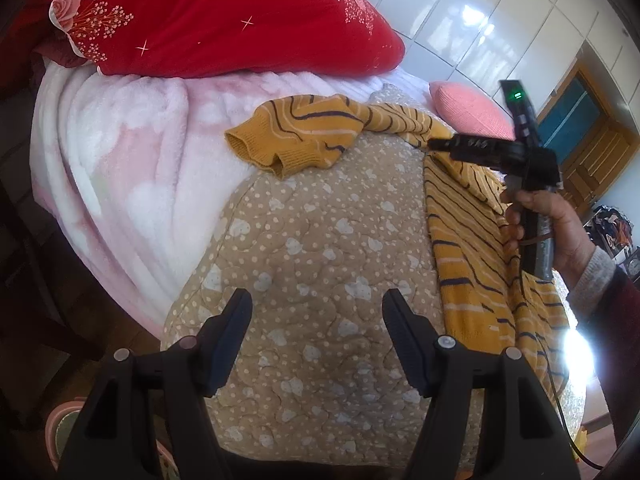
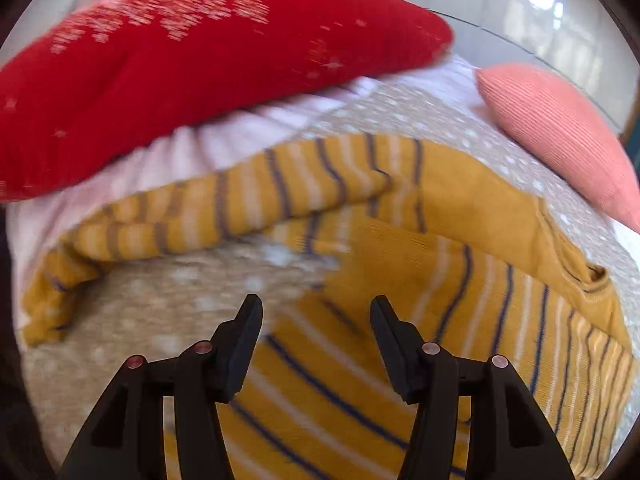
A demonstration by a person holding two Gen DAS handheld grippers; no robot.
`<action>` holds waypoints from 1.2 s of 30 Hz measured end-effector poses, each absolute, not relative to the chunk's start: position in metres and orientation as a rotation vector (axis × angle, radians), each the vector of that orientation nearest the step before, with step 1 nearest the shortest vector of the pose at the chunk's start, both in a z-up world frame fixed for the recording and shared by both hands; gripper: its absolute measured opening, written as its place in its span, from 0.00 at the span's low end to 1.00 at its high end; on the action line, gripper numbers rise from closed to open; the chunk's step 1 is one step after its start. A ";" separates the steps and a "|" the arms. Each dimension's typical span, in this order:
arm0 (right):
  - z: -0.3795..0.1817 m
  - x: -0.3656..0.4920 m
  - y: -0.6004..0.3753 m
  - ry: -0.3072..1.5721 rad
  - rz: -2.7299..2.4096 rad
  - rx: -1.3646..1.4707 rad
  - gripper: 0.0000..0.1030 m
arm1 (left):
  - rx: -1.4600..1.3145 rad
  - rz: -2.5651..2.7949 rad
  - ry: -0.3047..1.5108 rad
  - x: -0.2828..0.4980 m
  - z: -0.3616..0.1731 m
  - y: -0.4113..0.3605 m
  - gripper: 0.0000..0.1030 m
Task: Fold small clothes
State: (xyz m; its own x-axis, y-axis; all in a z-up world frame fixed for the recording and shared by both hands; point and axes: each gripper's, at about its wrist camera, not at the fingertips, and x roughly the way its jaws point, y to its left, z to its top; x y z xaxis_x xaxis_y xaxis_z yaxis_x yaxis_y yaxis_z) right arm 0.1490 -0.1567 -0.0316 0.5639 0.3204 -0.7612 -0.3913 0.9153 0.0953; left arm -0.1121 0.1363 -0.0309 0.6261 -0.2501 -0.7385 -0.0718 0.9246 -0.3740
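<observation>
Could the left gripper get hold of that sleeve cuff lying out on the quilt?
Probably yes. The left gripper is open, and only bare spotted quilt lies between it and the striped sweater's cuff.

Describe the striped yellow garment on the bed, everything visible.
The striped yellow garment is a small knit piece, mustard with thin dark and pale stripes and plain ribbed cuffs. It lies unfolded on the dotted tan quilt, body running down the right side, one sleeve stretched left onto the pink fleece blanket, cuff crumpled. A plain mustard panel shows near its top. The right gripper is open just above it, nothing between its fingers; the left gripper hangs open over bare quilt.
</observation>
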 end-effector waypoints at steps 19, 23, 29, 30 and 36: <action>-0.026 0.048 0.014 0.803 0.834 -0.320 0.65 | -0.483 0.034 0.906 -0.128 -0.047 0.189 0.68; -0.048 0.030 0.058 0.759 0.847 -0.537 0.67 | -0.514 0.053 0.941 -0.128 -0.060 0.197 0.69; -0.034 0.060 0.044 0.806 0.751 -0.315 0.12 | -0.514 0.042 0.937 -0.127 -0.057 0.193 0.69; -0.021 0.064 0.030 0.791 0.736 -0.241 0.12 | -0.501 0.043 0.930 -0.128 -0.053 0.191 0.69; 0.053 0.094 -0.112 0.697 0.542 0.114 0.12 | -0.466 0.018 0.924 -0.125 -0.042 0.176 0.69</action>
